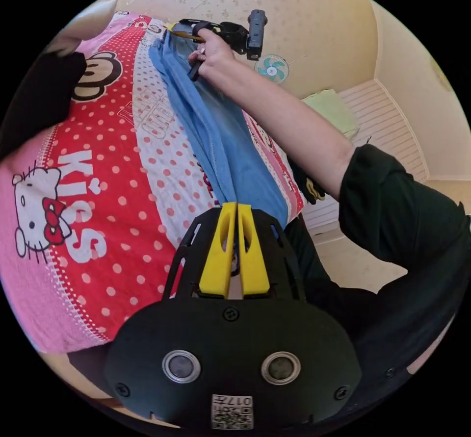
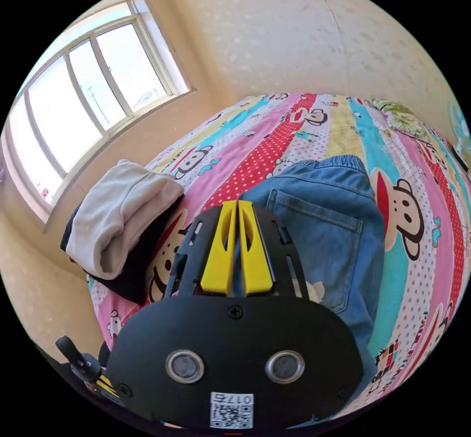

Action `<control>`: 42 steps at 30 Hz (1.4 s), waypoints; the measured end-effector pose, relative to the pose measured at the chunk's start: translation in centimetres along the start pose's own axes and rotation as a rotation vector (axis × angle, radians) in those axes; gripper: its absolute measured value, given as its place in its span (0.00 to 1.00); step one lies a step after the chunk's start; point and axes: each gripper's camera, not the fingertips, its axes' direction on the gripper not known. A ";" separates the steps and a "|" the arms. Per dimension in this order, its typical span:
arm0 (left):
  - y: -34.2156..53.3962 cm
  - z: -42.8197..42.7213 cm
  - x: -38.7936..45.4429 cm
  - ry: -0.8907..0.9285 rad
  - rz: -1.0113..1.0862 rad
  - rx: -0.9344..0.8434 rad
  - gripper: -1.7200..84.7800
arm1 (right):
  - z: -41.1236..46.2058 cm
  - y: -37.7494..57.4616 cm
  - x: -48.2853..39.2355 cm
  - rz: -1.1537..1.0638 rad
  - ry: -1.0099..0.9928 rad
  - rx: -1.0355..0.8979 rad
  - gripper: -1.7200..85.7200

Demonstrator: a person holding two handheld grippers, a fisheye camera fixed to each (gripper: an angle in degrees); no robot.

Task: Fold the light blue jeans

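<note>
Wide across the left gripper view, a bed under a cartoon-print bedspread [image 1: 98, 172], red dots and pink stripes. Same bedspread in the right gripper view, monkey faces and coloured bands, running up to a pale wall under a window [image 2: 83, 98].

On top of it, the light blue jeans [image 1: 216, 133]: pulled out long and narrow across the bedspread in the left gripper view, one end at the near edge of the bed, the other far up the cover. In the right gripper view, the waist end lying flat, elastic band and back pocket [image 2: 319, 241] facing up.

Beside the jeans, toward the window, a stack of folded clothes [image 2: 117, 216], light piece over a dark one.

Left gripper [image 1: 237, 206]: yellow jaws pressed together on the near end of the jeans. Right gripper [image 2: 237, 204]: jaws also closed, denim pinched between them; seen too in the left gripper view, held in a hand [image 1: 211, 52] at the far end of the jeans.

On the far wall, a small fan [image 1: 272, 68].
</note>
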 end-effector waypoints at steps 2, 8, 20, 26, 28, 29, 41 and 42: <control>-0.2 -0.3 -1.0 0.022 -0.054 -0.002 0.02 | 1.0 -0.3 0.3 -0.009 0.122 -0.081 0.07; -0.3 -2.6 -2.6 0.169 -0.130 0.123 0.17 | -8.1 2.0 -0.3 -0.173 0.054 -0.024 0.15; -0.1 0.7 2.2 0.091 -0.094 -0.091 0.17 | -24.4 27.5 10.1 0.244 -0.098 -0.231 0.17; 3.6 1.2 4.2 0.067 -0.128 -0.060 0.02 | -29.3 33.5 10.2 0.275 -0.349 -0.142 0.07; 5.5 -0.2 4.1 0.092 -0.130 -0.084 0.03 | -30.5 34.2 10.8 0.279 -0.379 -0.137 0.07; 5.9 -0.1 3.7 0.111 -0.143 -0.100 0.03 | -30.5 34.4 11.1 0.275 -0.383 -0.193 0.07; 7.9 -0.3 2.1 0.107 -0.123 0.202 0.19 | -34.1 30.1 15.3 0.281 -0.376 -0.035 0.18; 8.2 0.8 2.5 0.091 -0.119 0.175 0.18 | -34.4 30.5 14.8 0.266 -0.367 -0.024 0.18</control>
